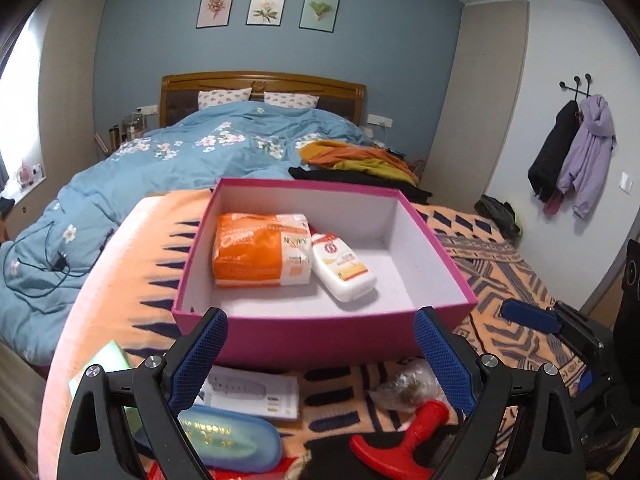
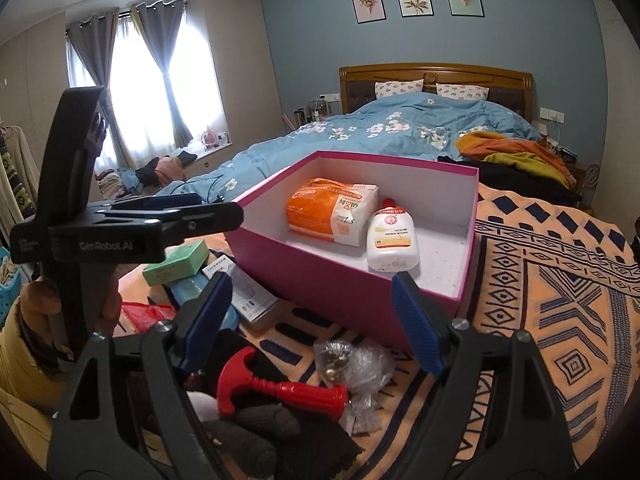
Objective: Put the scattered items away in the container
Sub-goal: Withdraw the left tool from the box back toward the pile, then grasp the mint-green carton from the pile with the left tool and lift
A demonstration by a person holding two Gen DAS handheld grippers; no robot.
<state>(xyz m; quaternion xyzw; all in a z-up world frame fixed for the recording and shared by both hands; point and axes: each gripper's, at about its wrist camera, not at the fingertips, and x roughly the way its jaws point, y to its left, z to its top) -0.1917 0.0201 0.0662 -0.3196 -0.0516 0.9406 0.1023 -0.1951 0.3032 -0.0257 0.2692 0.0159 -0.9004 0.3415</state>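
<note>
A pink box point(image 1: 320, 338) point(image 2: 332, 284) stands on the patterned blanket and holds an orange-and-white pack point(image 1: 260, 254) point(image 2: 330, 212) and a white bottle point(image 1: 344, 266) point(image 2: 392, 240). In front of it lie a red toy hammer point(image 1: 404, 440) point(image 2: 280, 390), a crinkled clear bag point(image 1: 408, 388) point(image 2: 356, 364), a white carton point(image 1: 260, 396) point(image 2: 252, 300), a blue oval case point(image 1: 228, 444) and a green box point(image 2: 176, 264). My left gripper point(image 1: 320, 340) is open above these items with nothing in it. My right gripper point(image 2: 312, 304) is open too, over the hammer and bag.
The orange-and-navy blanket point(image 2: 560, 280) covers the bed's foot. A blue floral duvet point(image 1: 180, 160) and piled clothes point(image 1: 360, 160) lie beyond the box. Dark knitted fabric point(image 2: 256, 432) lies under the hammer. A sleeve and hand point(image 2: 36, 320) hold the left gripper's handle.
</note>
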